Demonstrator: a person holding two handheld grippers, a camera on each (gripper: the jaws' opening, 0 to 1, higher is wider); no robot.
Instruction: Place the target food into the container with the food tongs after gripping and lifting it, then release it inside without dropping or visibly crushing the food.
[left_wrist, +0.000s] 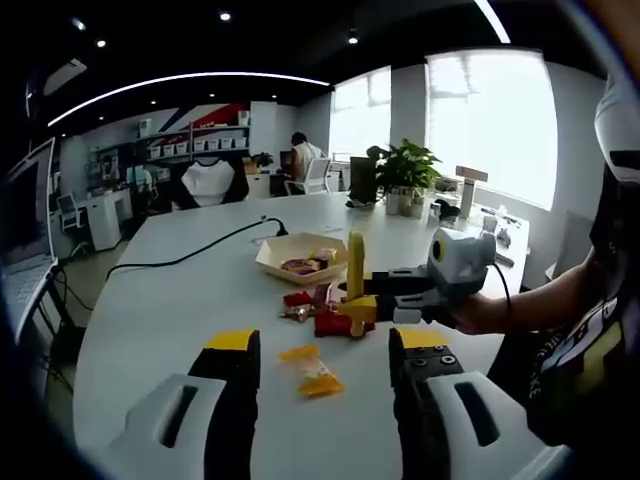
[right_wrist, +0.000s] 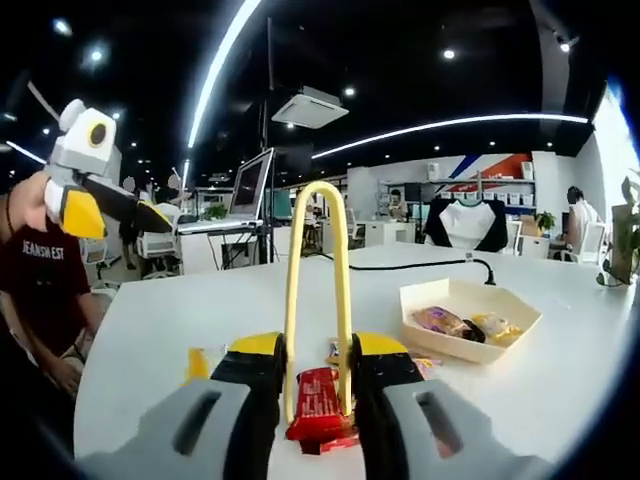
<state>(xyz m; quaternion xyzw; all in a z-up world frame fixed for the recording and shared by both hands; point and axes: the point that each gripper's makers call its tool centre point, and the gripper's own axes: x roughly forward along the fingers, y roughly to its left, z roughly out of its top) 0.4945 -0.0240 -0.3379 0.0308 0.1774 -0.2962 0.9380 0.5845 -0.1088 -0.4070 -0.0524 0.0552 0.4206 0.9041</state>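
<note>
Open-plan office with dark ceiling, strip lights, bright windows and desks at the back; the work surface is a large white table (left_wrist: 180, 300) crossed by a black cable (left_wrist: 190, 255). A person's forearm (left_wrist: 510, 305) enters the left gripper view from the right, carrying the right gripper (left_wrist: 352, 312) low over the table with its jaws closed around the yellow food tongs (right_wrist: 318, 290). In the right gripper view the tongs stand upright between those jaws, loop end up, arms squeezed close together. Their tips clamp a red wrapped snack (right_wrist: 318, 405), which sits at or just above the tabletop; contact with the surface cannot be judged. The left gripper (left_wrist: 325, 350) hovers over the near table edge, jaws parted, nothing between them; an orange wrapped candy (left_wrist: 312, 368) lies on the table in the gap beyond them. The pale container (right_wrist: 468, 315), a shallow angular tray, rests on the table near the held snack, already holding several wrapped items (right_wrist: 462, 324). A small heap of wrapped snacks (left_wrist: 305, 303) lies just beside it; individual wrappers are too small to identify.
</note>
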